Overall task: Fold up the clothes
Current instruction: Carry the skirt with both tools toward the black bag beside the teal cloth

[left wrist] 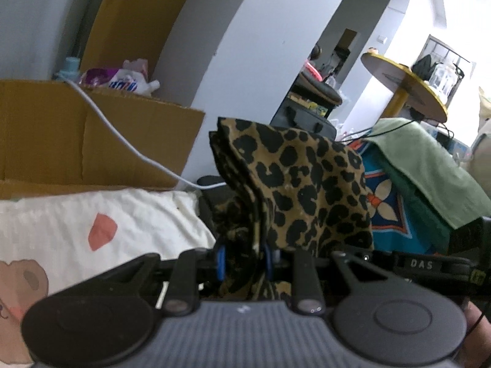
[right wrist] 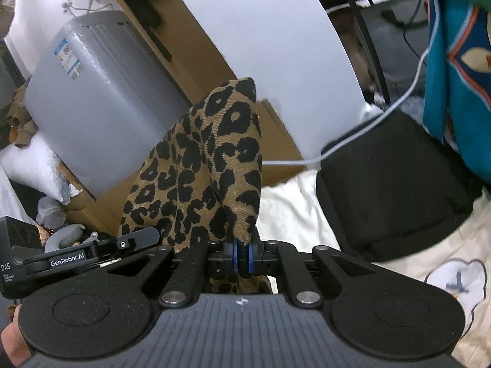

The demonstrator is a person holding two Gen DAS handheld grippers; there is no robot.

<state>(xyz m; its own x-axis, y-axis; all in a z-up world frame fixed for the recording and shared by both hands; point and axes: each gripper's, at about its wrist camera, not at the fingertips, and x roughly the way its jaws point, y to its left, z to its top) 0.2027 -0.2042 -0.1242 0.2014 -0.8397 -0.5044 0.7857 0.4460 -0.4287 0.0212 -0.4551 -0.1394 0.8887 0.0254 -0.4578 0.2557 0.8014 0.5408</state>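
A leopard-print cloth (left wrist: 294, 181) is held up in the air above the bed by both grippers. My left gripper (left wrist: 244, 260) is shut on a bunched, several-layer part of it, and the cloth stands up in folds in front of the camera. My right gripper (right wrist: 242, 259) is shut on another edge of the same leopard cloth (right wrist: 208, 165), which rises to a point above the fingers. The other gripper's black body shows at the right edge of the left wrist view (left wrist: 429, 265) and at the left edge of the right wrist view (right wrist: 70, 256).
A cream printed bed sheet (left wrist: 92, 230) lies below. A black cushion (right wrist: 396, 190) sits at the bed's edge. Cardboard boxes (left wrist: 76, 141), a white cable (left wrist: 122, 141), a grey appliance (right wrist: 101, 122), a curved white panel (right wrist: 276, 46), and a pile of green and blue clothes (left wrist: 423, 165) surround it.
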